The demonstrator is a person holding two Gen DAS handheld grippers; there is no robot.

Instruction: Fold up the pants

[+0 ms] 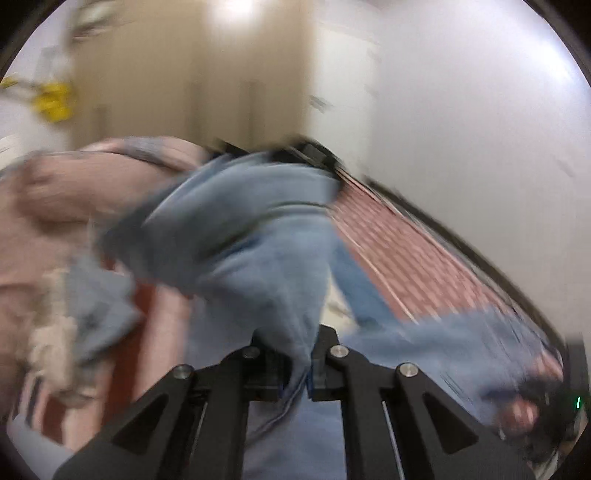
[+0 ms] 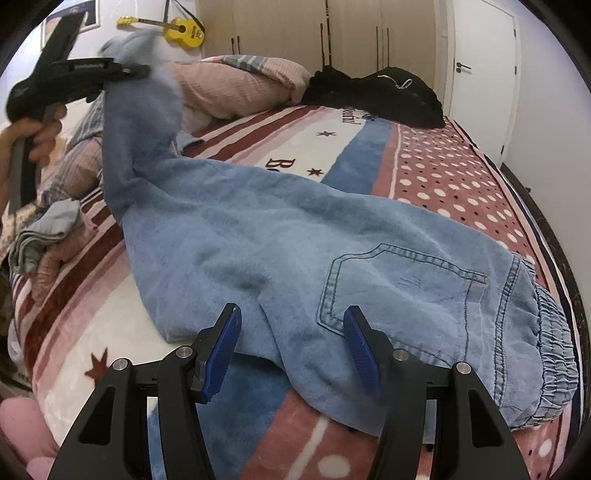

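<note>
Light blue denim pants [image 2: 295, 251] lie across the bed, elastic waistband [image 2: 554, 350] at the near right, back pocket up. My left gripper [image 1: 295, 365] is shut on the leg end and holds it in the air; the cloth [image 1: 258, 240] hangs in front of it, blurred. In the right wrist view the left gripper [image 2: 140, 70] is at the far left, raised above the bed with the leg draped from it. My right gripper [image 2: 291, 350] is open, its blue pads [image 2: 221, 354] just above the seat of the pants, holding nothing.
The bed has a striped, starred and dotted blanket [image 2: 443, 173]. Pink pillows [image 2: 240, 85] and a black garment [image 2: 376, 92] lie at the head. Folded grey clothes [image 2: 44, 232] sit at the left. Wardrobe and white door [image 2: 480, 74] stand behind. A yellow guitar [image 2: 181, 29] hangs on the wall.
</note>
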